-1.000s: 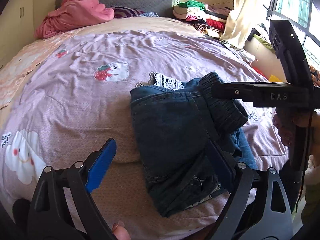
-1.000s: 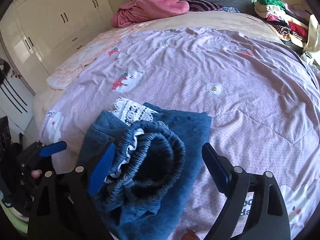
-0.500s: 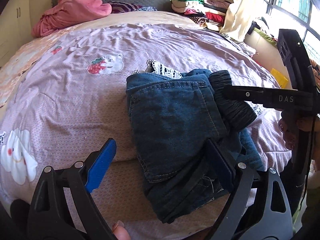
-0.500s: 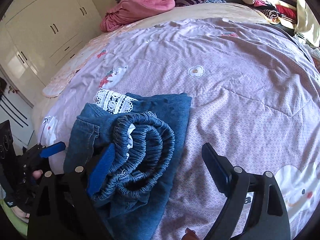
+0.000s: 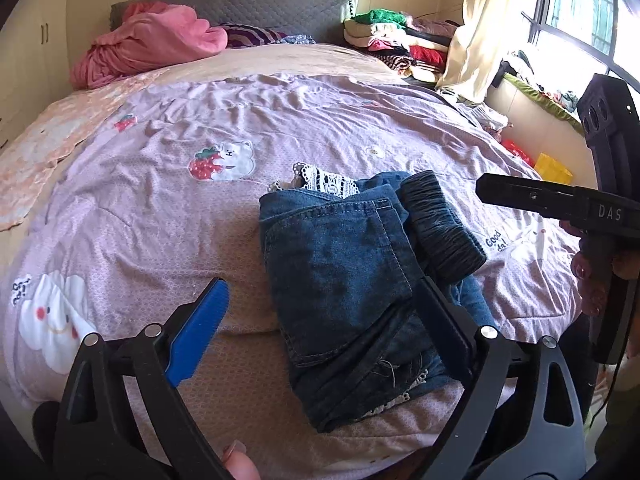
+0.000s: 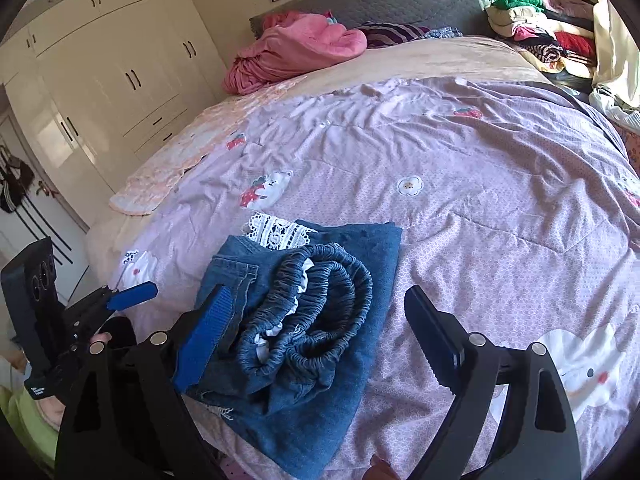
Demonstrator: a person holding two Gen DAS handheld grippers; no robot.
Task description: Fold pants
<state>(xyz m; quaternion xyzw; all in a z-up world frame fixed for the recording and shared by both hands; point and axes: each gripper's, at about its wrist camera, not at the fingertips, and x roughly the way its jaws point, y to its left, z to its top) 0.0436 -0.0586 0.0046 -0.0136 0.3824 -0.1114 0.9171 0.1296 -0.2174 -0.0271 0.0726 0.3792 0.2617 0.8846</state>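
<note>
The dark blue denim pants (image 5: 344,276) lie folded in a compact bundle on the lilac quilt near the bed's front edge. Their gathered elastic waistband (image 6: 316,304) sits on top, and white lace trim (image 6: 276,234) shows at the far side. My left gripper (image 5: 320,320) is open and empty, hovering just in front of the bundle, its right finger over the denim. My right gripper (image 6: 316,332) is open and empty, held above the waistband side. Each gripper shows in the other's view, the right one (image 5: 552,196) to the right of the pants and the left one (image 6: 120,300) to their left.
The lilac quilt (image 5: 168,216) with bear and strawberry prints covers the bed. A pink blanket heap (image 5: 148,48) lies by the grey headboard. Stacked folded clothes (image 5: 392,40) sit at the far right corner. White wardrobes (image 6: 120,80) line the left wall; a window (image 5: 576,12) is at right.
Both grippers have drawn back and up from the pants, open throughout. The folded bundle stays in place on the quilt.
</note>
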